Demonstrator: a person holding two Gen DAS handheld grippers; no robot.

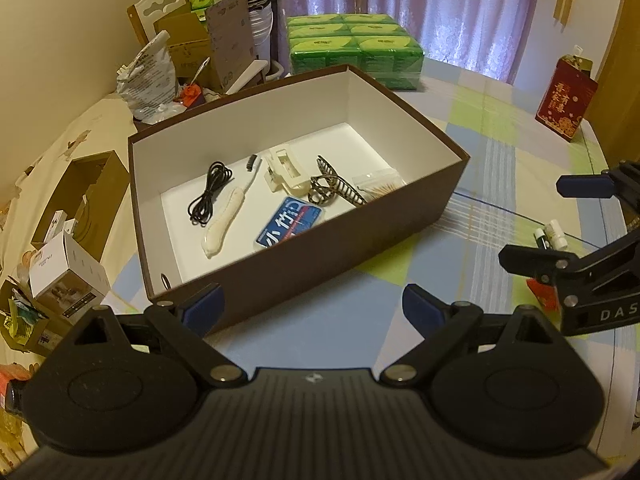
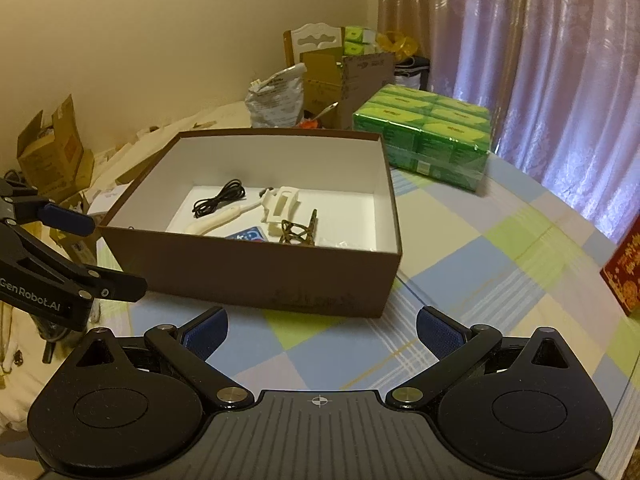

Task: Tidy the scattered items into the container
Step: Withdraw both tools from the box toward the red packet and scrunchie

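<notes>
The brown box [image 1: 320,264] with a white inside stands on the checked cloth, just beyond my open left gripper [image 1: 312,306]. In it lie a black cable [image 1: 210,192], a cream toothbrush [image 1: 228,216], a white claw clip [image 1: 282,170], a patterned hair clip [image 1: 332,188], a blue packet [image 1: 290,222] and a clear bag of sticks [image 1: 380,182]. My right gripper [image 1: 540,224] hovers open at the right, empty. Two small vials [image 1: 554,234] lie on the cloth past it. In the right wrist view the box [image 2: 240,272] sits ahead of the open right gripper [image 2: 322,330], with the left gripper [image 2: 100,252] at the left.
A green wrapped pack of tissues [image 1: 356,48] stands behind the box. A red carton [image 1: 566,100] stands at the far right. Cardboard boxes [image 1: 80,196] and a crumpled bag [image 1: 150,76] crowd the left side. Curtains hang at the back.
</notes>
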